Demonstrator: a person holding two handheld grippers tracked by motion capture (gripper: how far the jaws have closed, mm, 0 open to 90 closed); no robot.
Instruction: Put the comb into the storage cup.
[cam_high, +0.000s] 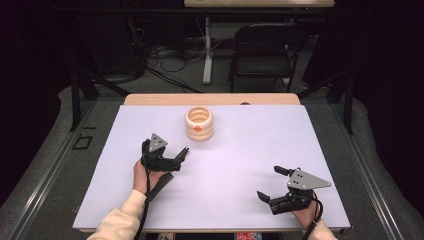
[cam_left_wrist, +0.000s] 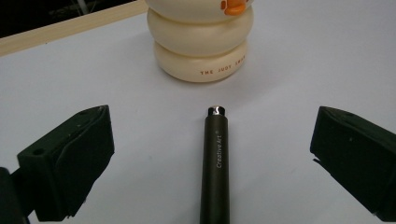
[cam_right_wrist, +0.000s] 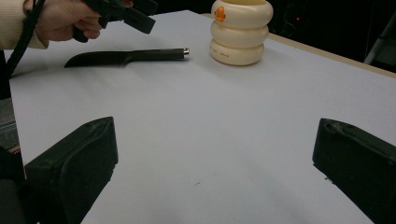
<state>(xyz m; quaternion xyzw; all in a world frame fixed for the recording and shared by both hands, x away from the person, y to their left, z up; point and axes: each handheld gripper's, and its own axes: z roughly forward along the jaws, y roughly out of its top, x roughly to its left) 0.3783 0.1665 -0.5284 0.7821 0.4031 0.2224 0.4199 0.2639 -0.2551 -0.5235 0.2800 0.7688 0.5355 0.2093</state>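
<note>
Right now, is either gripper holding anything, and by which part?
Nothing is held. The left gripper hangs open over the black knife, jaws apart on either side of its handle, not touching. The right gripper is open over bare table.

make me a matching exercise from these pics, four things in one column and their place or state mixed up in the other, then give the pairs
Things
1. knife
2. holder
3. left tool
4. right tool

Place or state
A. cream, ringed, standing upright near the table's far edge
B. open, low over the table's near right part, nothing between its jaws
C. black, lying flat, handle end toward the holder
D. open, just above the knife, jaws either side of its handle

Pairs: 1-C, 2-A, 3-D, 4-B
</note>
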